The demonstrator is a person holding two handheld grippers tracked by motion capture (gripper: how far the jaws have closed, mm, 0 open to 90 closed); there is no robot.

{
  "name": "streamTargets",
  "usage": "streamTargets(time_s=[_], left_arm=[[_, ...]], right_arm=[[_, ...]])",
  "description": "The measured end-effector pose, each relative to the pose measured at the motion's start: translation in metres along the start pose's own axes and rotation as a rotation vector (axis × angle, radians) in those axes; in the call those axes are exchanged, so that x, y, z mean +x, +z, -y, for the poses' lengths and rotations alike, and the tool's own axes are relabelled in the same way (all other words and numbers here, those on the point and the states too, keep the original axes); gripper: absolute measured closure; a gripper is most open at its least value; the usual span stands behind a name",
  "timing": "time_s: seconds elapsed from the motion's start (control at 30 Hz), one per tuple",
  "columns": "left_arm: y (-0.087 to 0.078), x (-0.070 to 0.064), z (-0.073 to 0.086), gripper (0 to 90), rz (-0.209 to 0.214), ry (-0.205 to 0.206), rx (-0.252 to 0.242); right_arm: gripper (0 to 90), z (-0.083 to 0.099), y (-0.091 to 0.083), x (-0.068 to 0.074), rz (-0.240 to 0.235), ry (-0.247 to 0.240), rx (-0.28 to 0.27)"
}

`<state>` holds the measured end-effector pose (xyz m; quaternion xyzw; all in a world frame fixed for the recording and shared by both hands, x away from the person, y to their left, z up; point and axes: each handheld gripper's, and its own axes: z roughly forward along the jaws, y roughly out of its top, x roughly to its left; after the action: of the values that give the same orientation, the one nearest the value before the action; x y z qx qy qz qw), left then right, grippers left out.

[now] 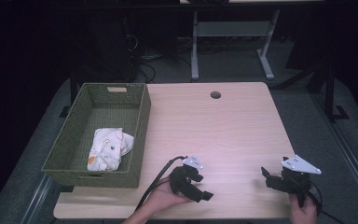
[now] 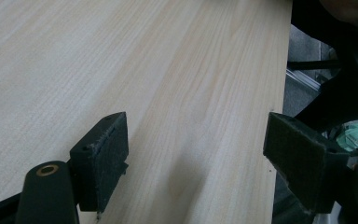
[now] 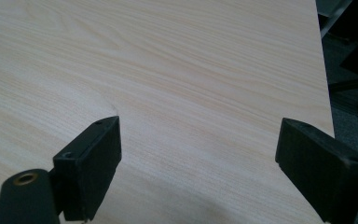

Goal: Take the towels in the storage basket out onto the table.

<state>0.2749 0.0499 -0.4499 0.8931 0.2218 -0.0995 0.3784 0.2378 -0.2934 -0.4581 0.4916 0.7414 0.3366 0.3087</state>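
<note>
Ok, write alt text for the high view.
A person's hands hold two open black claws, the left claw and right claw, low over the near edge of a light wooden table. At the table's left stands a green woven basket with a folded, patterned white cloth inside.

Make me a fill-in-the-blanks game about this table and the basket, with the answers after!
1. The folded cloth lies inside the green ____.
2. Both the left gripper and the right gripper have their jaws ____.
3. The basket stands on the ____ side of the table in the high view.
4. Between each gripper's jaws is bare ____.

Answers: basket; open; left; table
</note>
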Motion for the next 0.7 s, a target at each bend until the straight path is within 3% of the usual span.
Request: streamTargets(time_s=[0.3,0.7], left_arm=[[-0.015,0.004,-0.012,21.5,-0.010,0.010,0.016],[-0.050,0.010,-0.048,20.6,-0.028,0.023,0.015]], right_arm=[[13.9,0.000,-0.002,0.001,0.004,0.000,-0.003],[13.9,-0.002,-0.003,0.002,0.004,-0.002,-0.008]])
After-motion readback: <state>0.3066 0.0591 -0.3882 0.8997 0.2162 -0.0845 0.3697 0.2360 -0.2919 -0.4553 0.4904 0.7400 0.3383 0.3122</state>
